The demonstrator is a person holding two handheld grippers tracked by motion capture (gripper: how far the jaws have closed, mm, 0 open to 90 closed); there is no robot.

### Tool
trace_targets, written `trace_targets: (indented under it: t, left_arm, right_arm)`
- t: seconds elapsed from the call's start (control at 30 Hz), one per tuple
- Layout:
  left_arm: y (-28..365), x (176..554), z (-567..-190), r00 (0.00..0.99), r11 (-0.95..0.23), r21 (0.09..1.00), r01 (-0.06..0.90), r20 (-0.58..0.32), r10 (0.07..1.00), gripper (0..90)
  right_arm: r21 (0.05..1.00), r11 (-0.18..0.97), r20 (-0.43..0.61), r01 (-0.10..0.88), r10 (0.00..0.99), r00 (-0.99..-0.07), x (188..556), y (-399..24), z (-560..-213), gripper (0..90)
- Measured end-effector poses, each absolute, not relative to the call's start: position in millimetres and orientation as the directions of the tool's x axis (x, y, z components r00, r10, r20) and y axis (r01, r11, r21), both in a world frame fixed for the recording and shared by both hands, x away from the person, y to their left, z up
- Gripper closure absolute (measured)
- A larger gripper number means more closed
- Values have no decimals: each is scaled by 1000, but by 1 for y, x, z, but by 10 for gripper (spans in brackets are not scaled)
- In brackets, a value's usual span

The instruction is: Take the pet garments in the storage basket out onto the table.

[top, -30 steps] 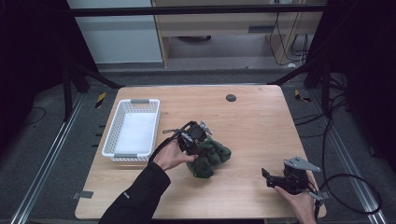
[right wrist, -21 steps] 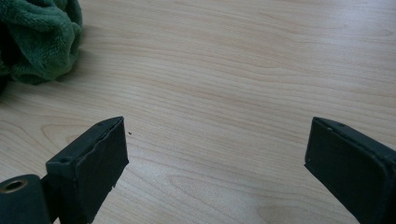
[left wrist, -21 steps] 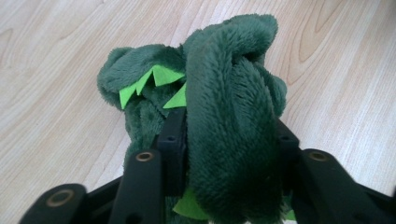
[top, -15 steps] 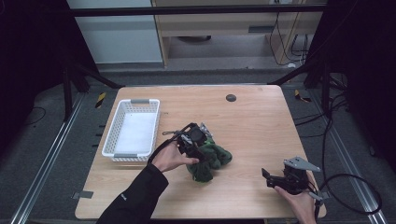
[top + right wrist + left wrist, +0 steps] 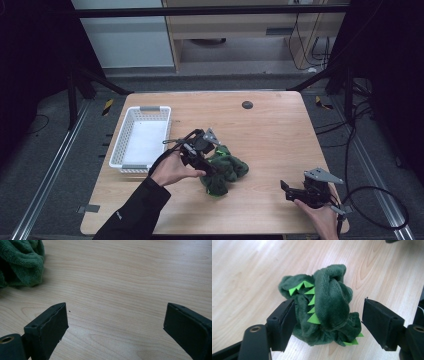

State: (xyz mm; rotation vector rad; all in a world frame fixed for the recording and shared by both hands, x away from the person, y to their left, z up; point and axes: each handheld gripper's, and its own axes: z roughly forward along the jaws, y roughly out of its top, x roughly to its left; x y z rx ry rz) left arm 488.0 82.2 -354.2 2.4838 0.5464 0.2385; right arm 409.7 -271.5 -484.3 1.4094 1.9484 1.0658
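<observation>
A dark green plush toy (image 5: 324, 307) with light green spikes lies crumpled on the wooden table (image 5: 270, 135), a little left of the middle. My left gripper (image 5: 327, 325) is open, one jaw on each side of the toy; the left jaw is against the plush and the right jaw stands clear of it. In the high view a hand holds the left gripper (image 5: 211, 167) at the plush toy's (image 5: 231, 170) left side. My right gripper (image 5: 286, 190) is open low over bare wood near the front right. The right gripper (image 5: 115, 325) has the plush toy (image 5: 20, 262) far off at upper left.
A white plastic basket (image 5: 116, 150) stands at the table's left, just beyond the left hand. A small black round disc (image 5: 247, 104) lies near the far edge. Cables trail off the right side of the table.
The left gripper has shifted only slightly at the toy, staying around it. The right gripper has not moved.
</observation>
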Motion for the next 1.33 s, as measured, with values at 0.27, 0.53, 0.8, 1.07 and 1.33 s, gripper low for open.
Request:
trace_targets:
  t: [0.27, 0.53, 0.8, 1.07, 1.33]
  left_arm:
    - [101, 477, -351, 875, -680, 654, 331, 57, 480, 215]
    - [134, 462, -358, 816, -566, 746, 351, 53, 576, 210]
    - [177, 445, -370, 739, -447, 813, 374, 30, 673, 205]
    - [214, 428, -392, 675, -353, 843, 405, -15, 737, 206]
    - [240, 420, -414, 598, -276, 845, 458, -63, 799, 212]
  right_arm:
    - [823, 150, 48, 547, 943, -330, 410, -272, -485, 55]
    - [821, 143, 57, 553, 943, -328, 409, -272, -484, 54]
    - [820, 149, 50, 552, 943, -329, 409, -272, -485, 55]
    - [821, 148, 51, 551, 943, -329, 408, -273, -486, 55]
    - [823, 158, 37, 546, 944, -329, 405, -273, -486, 55]
